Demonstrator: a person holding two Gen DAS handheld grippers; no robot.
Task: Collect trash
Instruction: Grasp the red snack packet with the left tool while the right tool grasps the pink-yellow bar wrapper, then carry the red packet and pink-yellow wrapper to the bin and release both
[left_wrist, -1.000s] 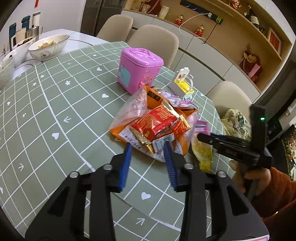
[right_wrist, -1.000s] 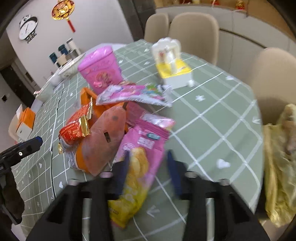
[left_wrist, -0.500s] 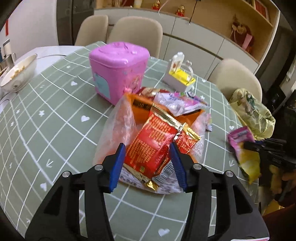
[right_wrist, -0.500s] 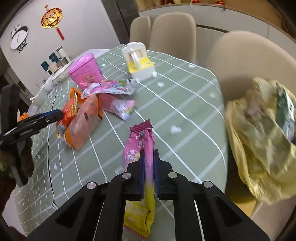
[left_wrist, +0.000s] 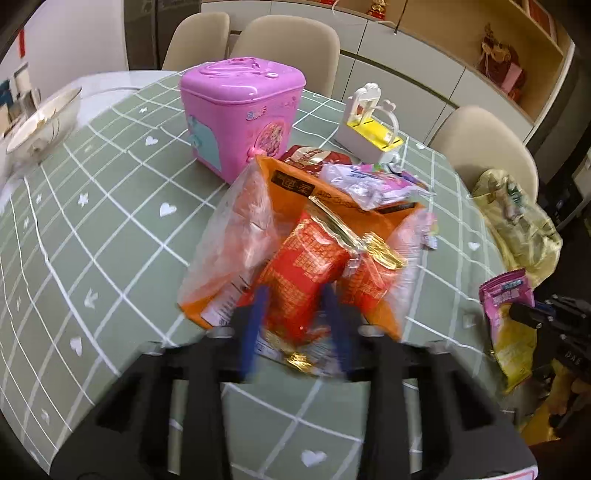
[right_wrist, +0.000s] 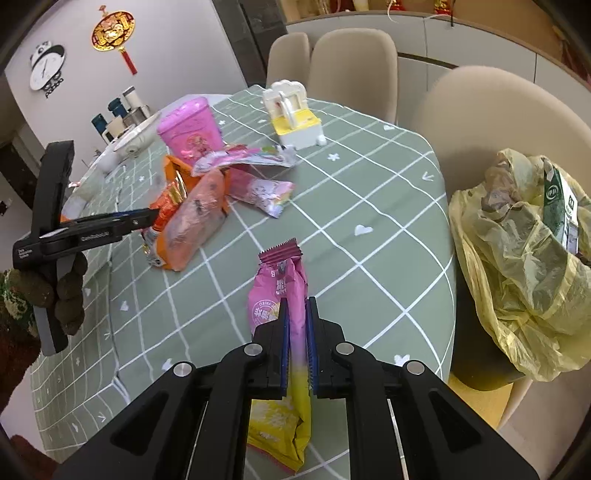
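A heap of snack wrappers (left_wrist: 332, 199) lies on the green checked table (left_wrist: 92, 221). My left gripper (left_wrist: 295, 295) is at the heap's near edge. Its blurred blue pads are closing on the sides of a red and gold packet (left_wrist: 303, 266). My right gripper (right_wrist: 297, 301) is shut on a pink and yellow packet (right_wrist: 280, 280), held above the table's right part, clear of the heap (right_wrist: 195, 218). The left wrist view shows that packet (left_wrist: 509, 295) at the far right. A yellow trash bag (right_wrist: 517, 258) sits on a beige chair to the right.
A pink plastic box (left_wrist: 240, 110) and a white and yellow toy (left_wrist: 369, 125) stand behind the heap. A bowl (left_wrist: 40, 122) sits far left. Beige chairs (right_wrist: 351, 66) ring the table's far side. A gloved hand (right_wrist: 66, 295) holds the left gripper.
My left gripper went forward to the heap and its jaws narrowed onto the red packet. My right gripper shut on the pink and yellow packet and carried it away from the heap.
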